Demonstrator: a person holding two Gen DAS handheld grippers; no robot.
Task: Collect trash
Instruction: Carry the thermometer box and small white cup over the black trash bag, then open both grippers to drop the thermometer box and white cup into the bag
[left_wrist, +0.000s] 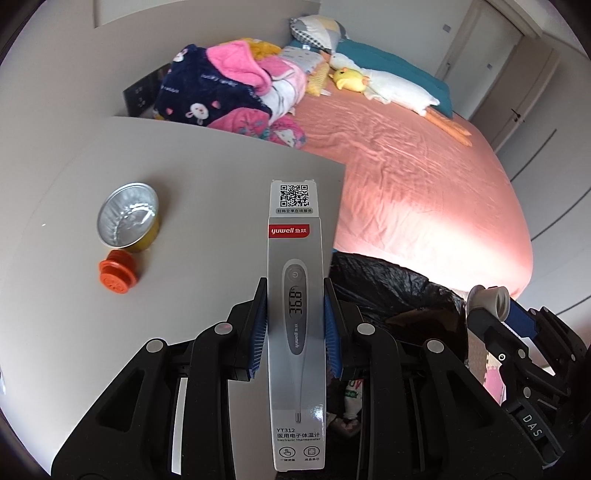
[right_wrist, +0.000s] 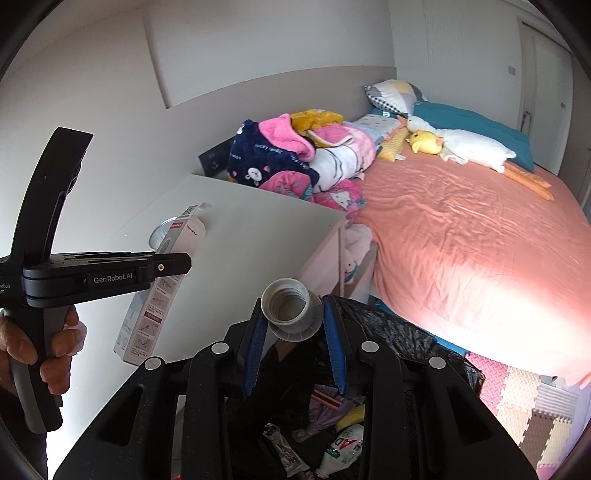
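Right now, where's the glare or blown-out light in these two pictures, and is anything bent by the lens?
Left wrist view: sunlight washes out the pink bedsheet, and the table edge bows. Right wrist view: the same bright patch; walls curve, corners go black.

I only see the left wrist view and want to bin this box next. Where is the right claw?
Observer: The right claw hangs over the open bag, shut on a grey cap.
Operator: Anything in the bag already?
Observer: Yes, a white bottle and a crumpled wrapper lie at the bottom.
Operator: How does my box look from there?
Observer: The top flap of the box stands open.
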